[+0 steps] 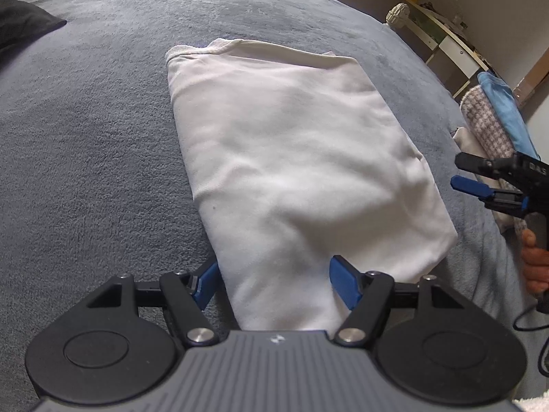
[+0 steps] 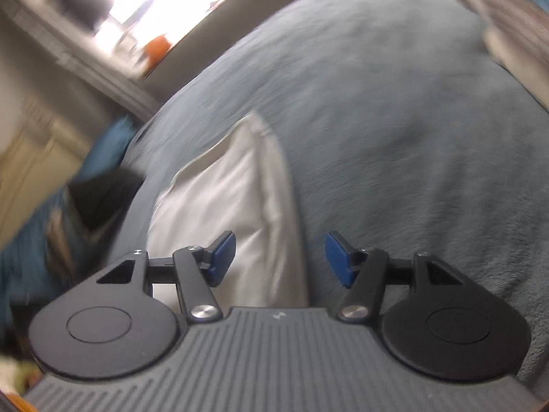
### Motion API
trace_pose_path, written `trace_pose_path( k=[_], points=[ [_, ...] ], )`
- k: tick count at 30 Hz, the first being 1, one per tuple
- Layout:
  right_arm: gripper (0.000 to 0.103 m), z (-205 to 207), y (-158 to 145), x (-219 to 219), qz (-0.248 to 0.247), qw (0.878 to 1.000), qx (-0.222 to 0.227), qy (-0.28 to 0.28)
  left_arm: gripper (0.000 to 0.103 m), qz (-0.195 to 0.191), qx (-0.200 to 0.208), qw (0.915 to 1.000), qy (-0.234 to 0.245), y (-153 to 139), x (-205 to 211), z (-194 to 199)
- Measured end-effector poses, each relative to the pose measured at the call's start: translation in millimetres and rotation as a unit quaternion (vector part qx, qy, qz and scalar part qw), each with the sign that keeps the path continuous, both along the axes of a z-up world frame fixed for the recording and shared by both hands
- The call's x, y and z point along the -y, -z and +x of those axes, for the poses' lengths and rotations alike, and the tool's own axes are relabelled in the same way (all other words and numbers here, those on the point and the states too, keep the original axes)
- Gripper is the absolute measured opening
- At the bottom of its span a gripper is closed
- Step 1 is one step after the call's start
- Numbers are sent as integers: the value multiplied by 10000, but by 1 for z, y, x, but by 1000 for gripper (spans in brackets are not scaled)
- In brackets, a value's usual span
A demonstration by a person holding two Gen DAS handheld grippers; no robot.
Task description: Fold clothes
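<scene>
A white garment (image 1: 295, 171), folded into a long rectangle, lies on the grey-blue blanket (image 1: 96, 144). My left gripper (image 1: 274, 281) is open, its blue fingers on either side of the garment's near end. My right gripper (image 1: 461, 173) shows at the right edge of the left wrist view, open and off the garment's right side. In the blurred right wrist view, my right gripper (image 2: 279, 257) is open and empty above the white garment's (image 2: 223, 206) edge and the blanket (image 2: 411, 137).
A stack of folded clothes, checked (image 1: 487, 127) and blue (image 1: 504, 110), sits at the bed's right edge. A dark cushion (image 1: 24, 27) lies at the far left. A white shelf (image 1: 446, 44) stands beyond the bed. A window (image 2: 137, 3) is bright.
</scene>
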State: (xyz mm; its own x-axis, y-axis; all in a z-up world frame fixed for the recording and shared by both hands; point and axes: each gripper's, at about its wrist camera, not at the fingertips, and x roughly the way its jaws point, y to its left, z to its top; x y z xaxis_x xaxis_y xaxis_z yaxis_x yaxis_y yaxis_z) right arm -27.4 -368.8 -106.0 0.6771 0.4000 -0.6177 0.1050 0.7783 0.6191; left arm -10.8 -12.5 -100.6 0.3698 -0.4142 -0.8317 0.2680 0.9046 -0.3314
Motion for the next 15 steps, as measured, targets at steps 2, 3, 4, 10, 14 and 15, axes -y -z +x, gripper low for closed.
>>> trace_pose_path(
  k=[2, 3, 4, 10, 14, 15],
  points=[
    [54, 3, 5, 1, -83, 9998, -50, 158, 69, -29, 17, 10000, -45, 0, -2, 1],
    [51, 4, 6, 0, -182, 9996, -62, 182, 69, -50, 18, 10000, -71, 0, -3, 2],
    [45, 5, 7, -3, -250, 9996, -55, 146, 69, -72, 11, 9999, -91, 0, -4, 3],
    [15, 21, 18, -13, -205, 9997, -134, -54, 69, -62, 40, 10000, -48, 2, -2, 4],
    [8, 29, 24, -15, -136, 9996, -216, -148, 69, -83, 26, 9999, -52, 2, -2, 4],
    [8, 30, 24, -14, -95, 9996, -200, -159, 69, -84, 24, 9999, -55, 2, -2, 4]
  ],
)
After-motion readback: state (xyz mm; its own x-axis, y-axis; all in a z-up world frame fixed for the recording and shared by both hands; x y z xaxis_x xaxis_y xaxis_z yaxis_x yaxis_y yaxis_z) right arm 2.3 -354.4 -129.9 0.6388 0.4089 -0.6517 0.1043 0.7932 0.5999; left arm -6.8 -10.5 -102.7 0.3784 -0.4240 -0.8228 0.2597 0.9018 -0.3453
